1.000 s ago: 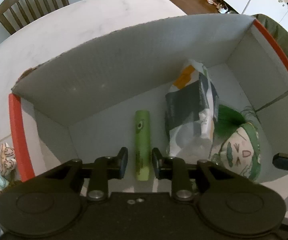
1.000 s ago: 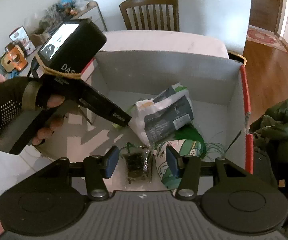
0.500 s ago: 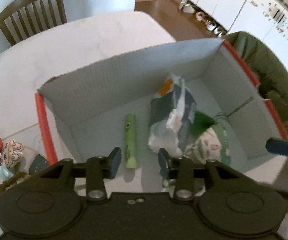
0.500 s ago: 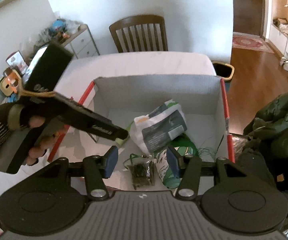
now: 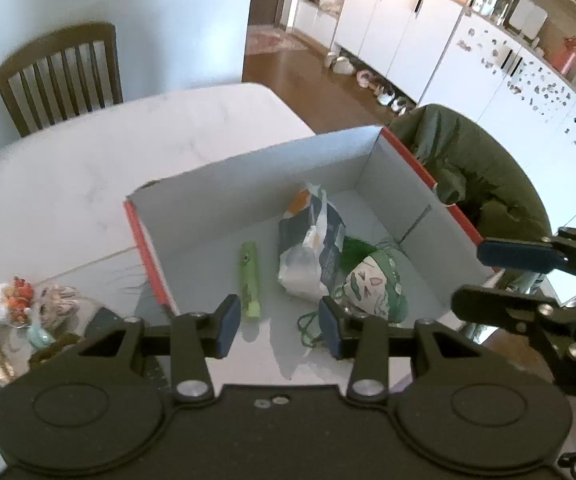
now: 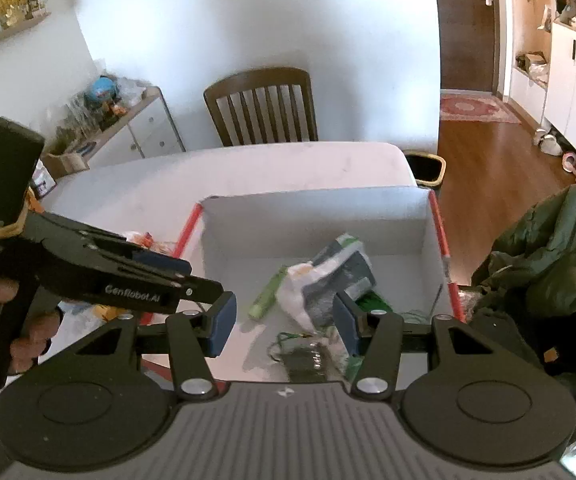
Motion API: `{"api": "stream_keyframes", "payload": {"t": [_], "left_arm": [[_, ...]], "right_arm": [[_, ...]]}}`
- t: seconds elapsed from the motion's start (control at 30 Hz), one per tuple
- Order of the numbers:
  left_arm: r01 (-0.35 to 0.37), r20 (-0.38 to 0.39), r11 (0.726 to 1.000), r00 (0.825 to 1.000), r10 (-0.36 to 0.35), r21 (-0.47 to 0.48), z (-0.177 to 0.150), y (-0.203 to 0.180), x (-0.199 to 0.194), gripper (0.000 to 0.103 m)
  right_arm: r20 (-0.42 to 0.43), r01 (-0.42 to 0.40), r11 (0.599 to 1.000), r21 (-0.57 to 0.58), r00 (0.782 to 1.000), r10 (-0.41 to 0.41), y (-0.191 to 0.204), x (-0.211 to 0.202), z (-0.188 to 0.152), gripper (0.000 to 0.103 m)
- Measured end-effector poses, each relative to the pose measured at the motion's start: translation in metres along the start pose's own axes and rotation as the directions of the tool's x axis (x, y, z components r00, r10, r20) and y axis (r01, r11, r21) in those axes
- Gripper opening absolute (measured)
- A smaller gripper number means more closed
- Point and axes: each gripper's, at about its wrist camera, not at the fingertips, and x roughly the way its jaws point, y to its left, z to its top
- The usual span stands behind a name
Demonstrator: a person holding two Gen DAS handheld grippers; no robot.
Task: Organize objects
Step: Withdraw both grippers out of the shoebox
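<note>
An open box (image 5: pixel 248 188) with white walls and red edges sits on the pale table. On its floor lie a green tube (image 5: pixel 250 280), a crumpled snack bag (image 5: pixel 311 248) and a green-haired doll (image 5: pixel 375 284). My left gripper (image 5: pixel 281 326) hovers open and empty above the box's near edge. The right wrist view shows the same box (image 6: pixel 315 220), tube (image 6: pixel 266 296) and bag (image 6: pixel 327 284), plus a small dark packet (image 6: pixel 303 360) with green string. My right gripper (image 6: pixel 283 326) is open above that packet and holds nothing.
Small toys and trinkets (image 5: pixel 20 300) lie on the table (image 5: pixel 88 168) left of the box. A dark green jacket (image 5: pixel 471 176) hangs just right of it. A wooden chair (image 6: pixel 260 108) stands at the far side. A hand (image 6: pixel 8 320) holds the left gripper.
Both grippers have risen and drawn back from the box. The left fingers, close around the green tube before, have spread wider. The tube stays on the box floor.
</note>
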Motion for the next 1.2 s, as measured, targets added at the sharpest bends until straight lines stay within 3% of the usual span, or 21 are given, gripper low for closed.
{"api": "stream_keyframes", "payload": {"t": [0.27, 0.37, 0.53, 0.87, 1.2], "left_arm": [[0.017, 0.078, 1.000, 0.997, -0.018, 0.003, -0.021, 0.012, -0.043, 0.043], [0.019, 0.104, 1.000, 0.994, -0.019, 0.006, -0.027, 0.019, -0.055, 0.044], [0.008, 0.138, 1.000, 0.990, -0.009, 0.012, -0.040, 0.030, -0.075, 0.045], [-0.009, 0.189, 1.000, 0.982, 0.010, -0.008, -0.064, 0.059, -0.104, 0.054], [-0.040, 0.219, 0.999, 0.975, 0.044, -0.024, -0.086, 0.096, -0.118, 0.071]], "right_arm": [[0.044, 0.017, 1.000, -0.001, 0.999, -0.017, 0.035, -0.012, -0.005, 0.052], [0.052, 0.022, 1.000, 0.007, 0.998, -0.022, 0.047, -0.015, -0.008, 0.061], [0.060, 0.030, 0.999, 0.026, 0.998, -0.032, 0.065, -0.017, -0.011, 0.062], [0.081, 0.025, 1.000, -0.004, 0.996, -0.024, 0.113, -0.019, -0.016, 0.069], [0.096, -0.020, 1.000, -0.019, 0.995, 0.022, 0.157, -0.008, -0.016, 0.083]]}}
